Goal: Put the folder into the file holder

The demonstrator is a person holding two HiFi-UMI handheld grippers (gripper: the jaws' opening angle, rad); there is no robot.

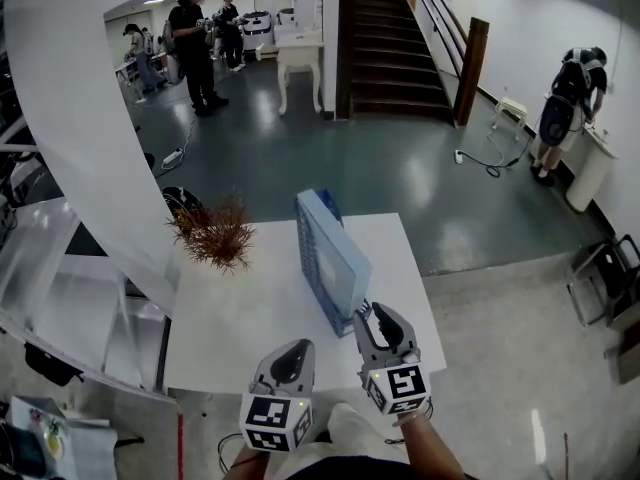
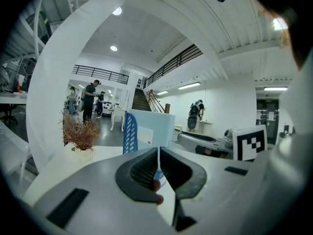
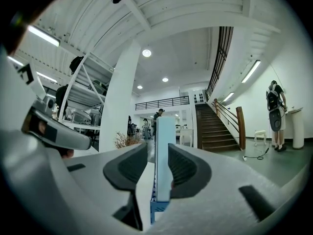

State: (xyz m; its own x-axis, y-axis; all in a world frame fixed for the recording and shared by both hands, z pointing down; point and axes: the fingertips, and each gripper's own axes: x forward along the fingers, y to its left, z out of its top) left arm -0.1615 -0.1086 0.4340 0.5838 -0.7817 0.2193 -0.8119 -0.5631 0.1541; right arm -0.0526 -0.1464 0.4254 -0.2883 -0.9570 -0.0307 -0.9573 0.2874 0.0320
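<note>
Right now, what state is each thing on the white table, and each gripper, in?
Blue slotted plastic file holder: upright on the white table, loaded.
Light blue folder: standing upright inside the file holder.
Dried brown plant in a white pot: upright, apart from the holder.
Left gripper: jaws together.
Right gripper: jaws apart, astride the folder's near edge.

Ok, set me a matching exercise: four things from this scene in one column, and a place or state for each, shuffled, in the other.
1. folder
2. file holder
3. dried plant
4. left gripper

A. jaws together
B. blue, with a slotted side
C. between the jaws of the right gripper
D. at the far left corner of the table

Pairs: 1-C, 2-B, 3-D, 4-A
</note>
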